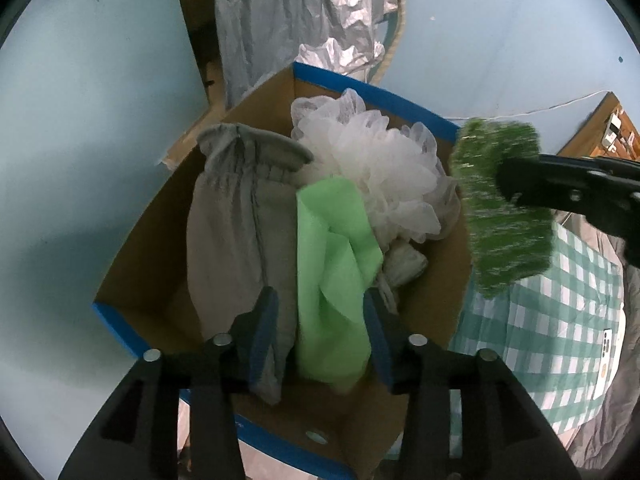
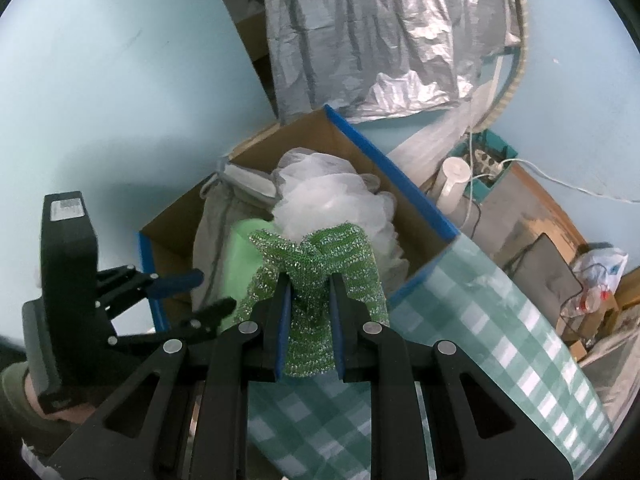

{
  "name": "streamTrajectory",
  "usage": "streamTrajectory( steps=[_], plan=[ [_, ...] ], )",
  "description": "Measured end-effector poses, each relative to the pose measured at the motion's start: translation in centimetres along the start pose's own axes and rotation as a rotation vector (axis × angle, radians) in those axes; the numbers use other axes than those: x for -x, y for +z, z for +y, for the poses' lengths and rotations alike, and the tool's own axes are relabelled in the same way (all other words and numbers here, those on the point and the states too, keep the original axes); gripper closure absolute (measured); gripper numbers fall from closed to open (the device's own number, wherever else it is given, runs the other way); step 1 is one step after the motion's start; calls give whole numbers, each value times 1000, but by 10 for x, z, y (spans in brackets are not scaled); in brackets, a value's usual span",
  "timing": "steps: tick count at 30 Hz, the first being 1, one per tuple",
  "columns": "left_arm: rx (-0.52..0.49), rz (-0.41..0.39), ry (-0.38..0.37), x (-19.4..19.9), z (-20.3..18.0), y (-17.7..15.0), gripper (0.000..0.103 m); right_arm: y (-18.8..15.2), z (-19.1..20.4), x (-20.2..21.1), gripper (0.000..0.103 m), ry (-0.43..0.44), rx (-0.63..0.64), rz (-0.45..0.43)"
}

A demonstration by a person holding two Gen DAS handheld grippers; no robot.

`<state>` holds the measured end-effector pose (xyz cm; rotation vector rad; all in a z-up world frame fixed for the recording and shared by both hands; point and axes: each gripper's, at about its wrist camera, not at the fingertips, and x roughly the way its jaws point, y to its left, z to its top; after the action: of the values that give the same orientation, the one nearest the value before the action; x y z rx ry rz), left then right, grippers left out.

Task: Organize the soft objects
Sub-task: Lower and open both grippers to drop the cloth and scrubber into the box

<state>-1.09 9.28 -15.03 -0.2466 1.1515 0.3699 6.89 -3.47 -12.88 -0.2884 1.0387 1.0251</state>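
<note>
Your right gripper (image 2: 308, 308) clamps a green scrubber (image 2: 320, 280), glittery knit mesh bunched between its 2 fingers, at frame centre just over the cardboard box (image 2: 416, 200) rim. Your left gripper (image 1: 320, 332) stands wide, unclamped, around a green cloth (image 1: 336, 264) inside the box, beside a grey glove (image 1: 240, 220) and white loofah (image 1: 372, 164).

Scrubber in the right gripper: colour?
Green with silvery glitter flecks; the scrubber shows best in the right wrist view, clamped in the right gripper.
</note>
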Motion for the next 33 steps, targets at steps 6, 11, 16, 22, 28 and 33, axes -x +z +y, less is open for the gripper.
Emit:
streamTrajectory(
  steps=[6, 11, 16, 22, 28, 33],
  plan=[
    [29, 1, 5, 8, 13, -1, 53, 6, 11, -13, 87, 17, 19, 17],
    [63, -6, 17, 17, 26, -7, 51, 5, 22, -29, 87, 32, 42, 45],
    [77, 2, 35, 20, 36, -14, 51, 0, 33, -46, 87, 47, 71, 78],
    [92, 4, 44, 26, 43, -18, 51, -5, 43, -62, 80, 66, 94, 110],
    [114, -4, 27, 32, 51, -16, 46, -6, 51, -65, 62, 58, 105, 115],
    [115, -16, 24, 39, 54, -14, 43, -4, 53, -57, 45, 37, 111, 83]
  ],
)
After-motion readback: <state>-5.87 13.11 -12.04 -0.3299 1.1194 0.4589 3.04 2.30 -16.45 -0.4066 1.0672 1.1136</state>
